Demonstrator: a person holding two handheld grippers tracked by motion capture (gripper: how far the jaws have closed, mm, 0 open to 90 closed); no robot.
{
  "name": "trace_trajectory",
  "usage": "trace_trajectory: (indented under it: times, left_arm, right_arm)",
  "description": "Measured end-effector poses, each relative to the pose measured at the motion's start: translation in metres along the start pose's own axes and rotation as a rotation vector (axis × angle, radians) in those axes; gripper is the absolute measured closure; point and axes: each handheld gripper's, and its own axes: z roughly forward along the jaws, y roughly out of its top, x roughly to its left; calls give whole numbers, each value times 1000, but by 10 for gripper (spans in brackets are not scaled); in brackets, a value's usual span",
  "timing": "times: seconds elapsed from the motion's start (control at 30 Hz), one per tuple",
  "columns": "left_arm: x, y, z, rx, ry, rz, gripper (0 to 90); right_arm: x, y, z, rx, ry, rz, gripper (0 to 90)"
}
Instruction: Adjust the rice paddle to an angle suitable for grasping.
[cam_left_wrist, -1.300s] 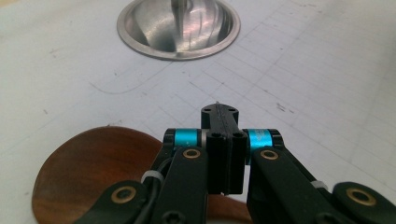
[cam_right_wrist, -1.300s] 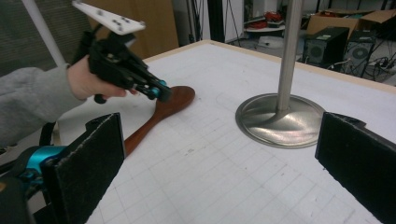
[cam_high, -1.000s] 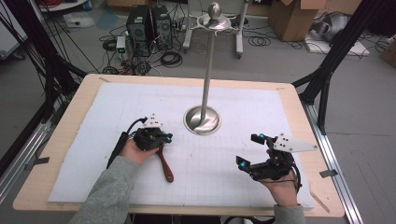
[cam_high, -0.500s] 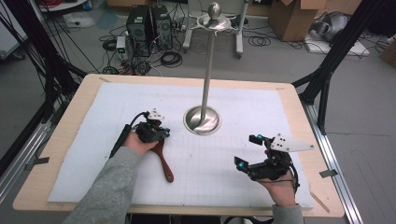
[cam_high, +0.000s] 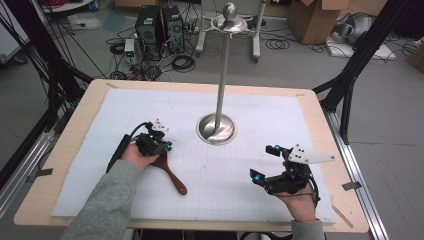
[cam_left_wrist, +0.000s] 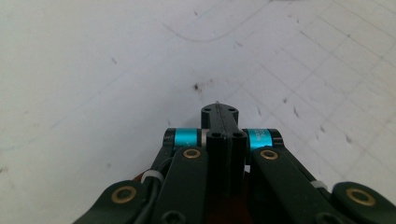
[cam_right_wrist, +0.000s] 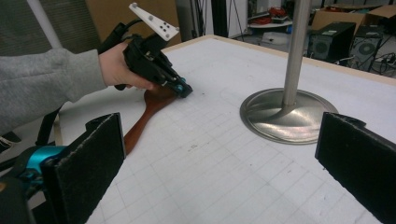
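Observation:
A dark wooden spoon (cam_high: 173, 178) lies on the white gridded mat, its handle pointing toward the table's front edge. My left gripper (cam_high: 167, 146) is tilted down over the spoon's head, its tips at the mat. In the left gripper view the jaws (cam_left_wrist: 219, 112) are pressed together with nothing visible between them, and a reddish-brown patch of the spoon lies beneath them. The right gripper view has that gripper (cam_right_wrist: 184, 91) resting at the far edge of the spoon (cam_right_wrist: 140, 123). My right gripper (cam_high: 262, 162) is at the front right with its jaws (cam_right_wrist: 219, 163) wide open and nothing between them.
A metal stand (cam_high: 216, 129) with a round base and a tall pole rises from the middle of the mat (cam_high: 260, 110). The wooden table edge (cam_high: 320, 120) borders the mat. Computer towers, cables and cardboard boxes sit on the floor beyond the table.
My left gripper has shifted slightly over the spoon's head. The spoon and the right gripper have kept their places.

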Motion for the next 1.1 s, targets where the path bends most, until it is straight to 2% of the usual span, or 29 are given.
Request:
trace_trajectory:
  times: [0.03,0.13,0.33,0.5,0.6,0.67,0.8,0.9,1.1]
  left_arm:
    - [1,-7,-6,-6,-3,-4,896]
    - [0,-13,-12,0,1,-7,896]
    - [-3,-37,-30,-22,-7,-31,896]
    - [-9,-60,-45,-73,-1,-50,897]
    - [-10,-66,-49,-105,8,-66,897]
    - [-12,-67,-55,-151,-9,-84,897]
    - [-26,-71,-68,-203,-36,-63,896]
    - [-40,-75,-75,-214,-66,-42,896]
    - [-63,-85,-78,-202,-111,1,896]
  right_arm:
    - [1,0,1,3,0,-2,4]
    - [1,0,4,8,3,-6,4]
    - [2,0,7,21,2,-6,4]
    - [2,-1,10,29,2,-7,4]
    - [2,-1,12,32,10,-14,4]
    - [2,-1,13,32,7,-12,4]
    - [2,0,14,33,7,-13,4]
    - [-1,0,14,26,8,-13,4]
    - [-3,1,12,17,4,-4,4]
